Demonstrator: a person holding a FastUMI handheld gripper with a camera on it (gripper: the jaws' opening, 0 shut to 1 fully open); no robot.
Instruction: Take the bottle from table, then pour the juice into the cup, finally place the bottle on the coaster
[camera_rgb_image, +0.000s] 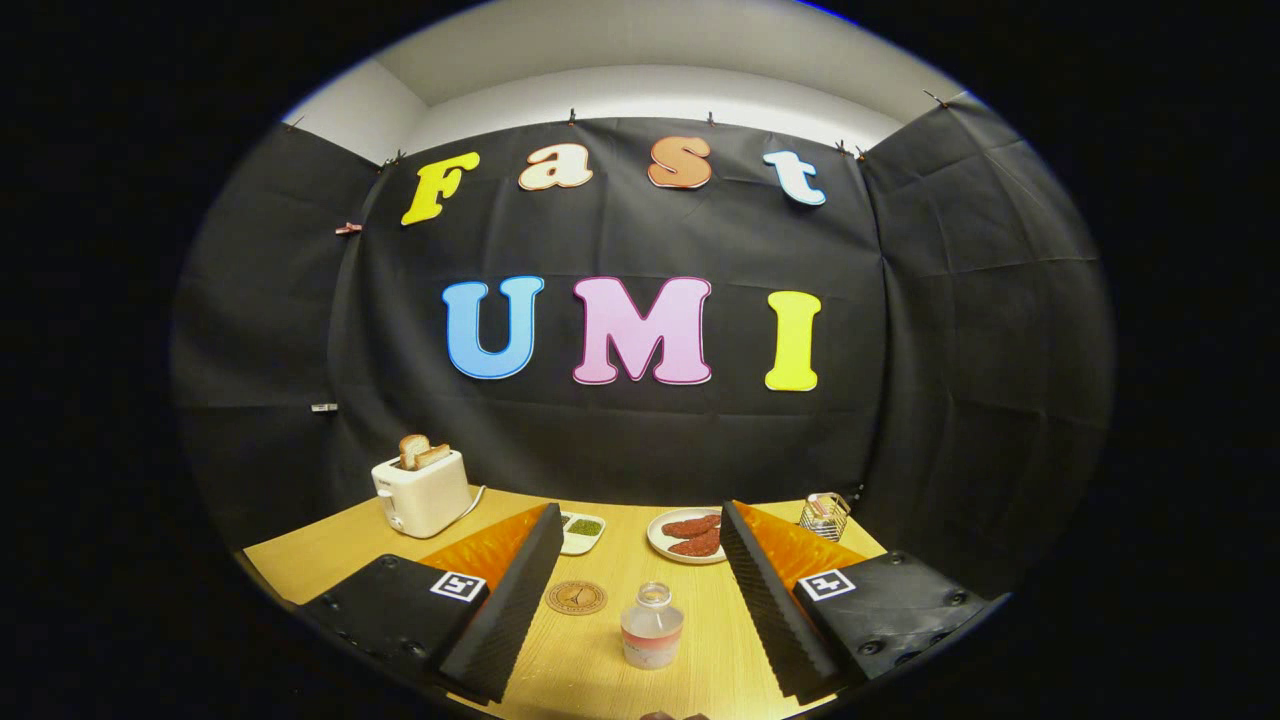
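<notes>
Now the claw (640, 600) is spread wide, with the open bottle (651, 627) between its 2 fingers; a bump could spill juice.

Toaster (423, 492) (toast in it); small dish (581, 531); plate (690, 537); wire basket (826, 515).
</notes>
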